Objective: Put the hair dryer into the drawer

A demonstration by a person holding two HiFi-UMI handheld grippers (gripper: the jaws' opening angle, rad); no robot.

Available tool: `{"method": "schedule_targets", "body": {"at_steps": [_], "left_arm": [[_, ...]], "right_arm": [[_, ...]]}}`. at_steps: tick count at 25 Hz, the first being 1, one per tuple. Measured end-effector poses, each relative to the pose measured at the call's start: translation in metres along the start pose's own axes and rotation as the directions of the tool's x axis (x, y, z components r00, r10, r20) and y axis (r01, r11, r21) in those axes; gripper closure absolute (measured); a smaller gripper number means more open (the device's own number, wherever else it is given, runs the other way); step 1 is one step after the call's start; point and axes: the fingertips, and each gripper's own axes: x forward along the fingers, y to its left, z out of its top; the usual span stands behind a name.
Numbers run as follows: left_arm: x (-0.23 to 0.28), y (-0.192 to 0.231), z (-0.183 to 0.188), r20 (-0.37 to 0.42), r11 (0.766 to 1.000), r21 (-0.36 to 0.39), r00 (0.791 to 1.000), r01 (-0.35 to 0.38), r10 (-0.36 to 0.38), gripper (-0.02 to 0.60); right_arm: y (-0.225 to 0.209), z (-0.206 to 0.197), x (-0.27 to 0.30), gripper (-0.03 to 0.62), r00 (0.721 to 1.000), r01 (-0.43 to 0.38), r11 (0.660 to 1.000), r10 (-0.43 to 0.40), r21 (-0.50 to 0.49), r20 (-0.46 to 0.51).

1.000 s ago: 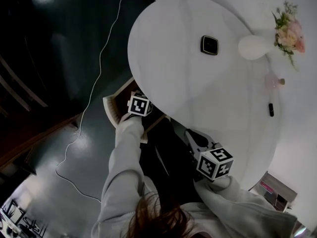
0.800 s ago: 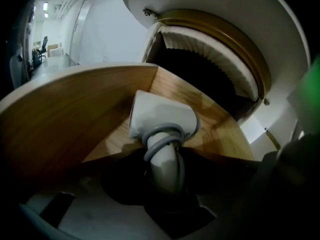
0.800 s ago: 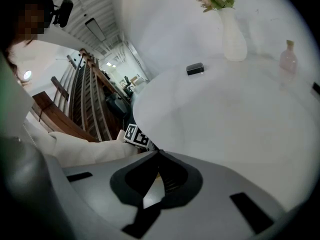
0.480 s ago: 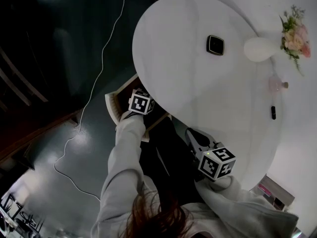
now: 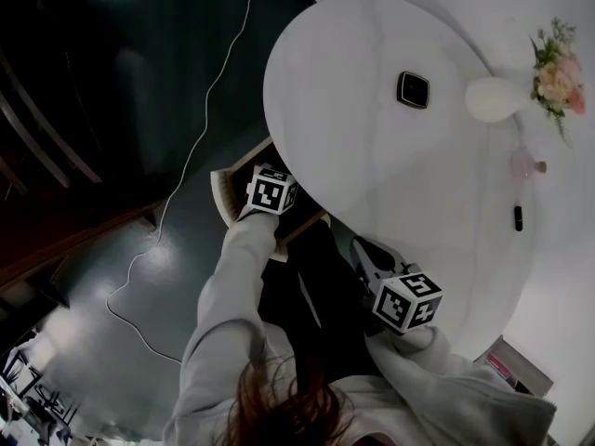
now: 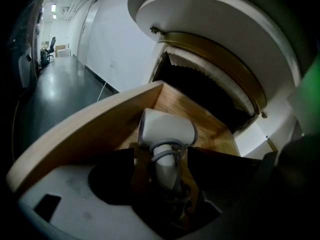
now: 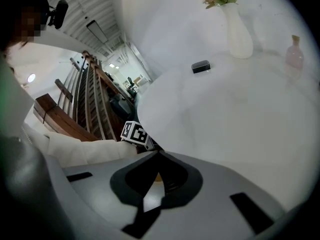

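The white hair dryer (image 6: 167, 130) lies on the wooden floor of the open drawer (image 6: 95, 129), with its cord wound round the handle. My left gripper (image 6: 160, 155) reaches into the drawer. Its dark jaws stand either side of the handle and are opening, with a gap on both sides. In the head view, its marker cube (image 5: 271, 191) sits over the drawer (image 5: 231, 186), just under the table's edge. My right gripper (image 7: 156, 156) hovers by the table's near edge with its jaws together and nothing in them. Its cube (image 5: 406, 300) shows beside my body.
The round white table (image 5: 372, 128) overhangs the drawer. It bears a small black square object (image 5: 414, 89), a white vase (image 5: 495, 98) of flowers, a pink bottle (image 5: 523, 164) and a small black item (image 5: 518, 217). A thin cable (image 5: 186, 170) trails over the dark floor.
The head view has slid a little, so table and drawer sit further right in the picture. Both grippers stay almost where they were, relative to the drawer and table.
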Motion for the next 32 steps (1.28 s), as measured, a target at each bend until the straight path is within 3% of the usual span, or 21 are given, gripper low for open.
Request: {"method": "schedule_targets", "body": {"at_steps": [3,10,21,32], "left_arm": [[-0.011,-0.003,0.000,-0.028,1.000,-0.014,1.000,-0.004,0.003,0.272],[-0.038,-0.015,0.014,-0.014,0.995,-0.095,1.000,0.017,-0.018,0.272],[-0.066,-0.038,0.023,-0.054,0.997,-0.075,0.998,0.018,-0.022,0.272],[-0.109,-0.051,0.026,0.028,0.979,-0.206,1.000,0.004,0.001,0.272]], "right_arm": [[0.003,0.005,0.001,0.545,1.000,-0.015,1.000,0.015,-0.002,0.015],[0.013,0.017,0.000,0.545,0.997,-0.055,0.998,0.056,-0.012,0.047],[0.020,0.037,-0.015,0.545,0.990,-0.087,0.996,0.089,-0.026,0.106],[0.032,0.051,-0.019,0.545,0.979,-0.149,0.988,0.155,-0.051,0.134]]}}
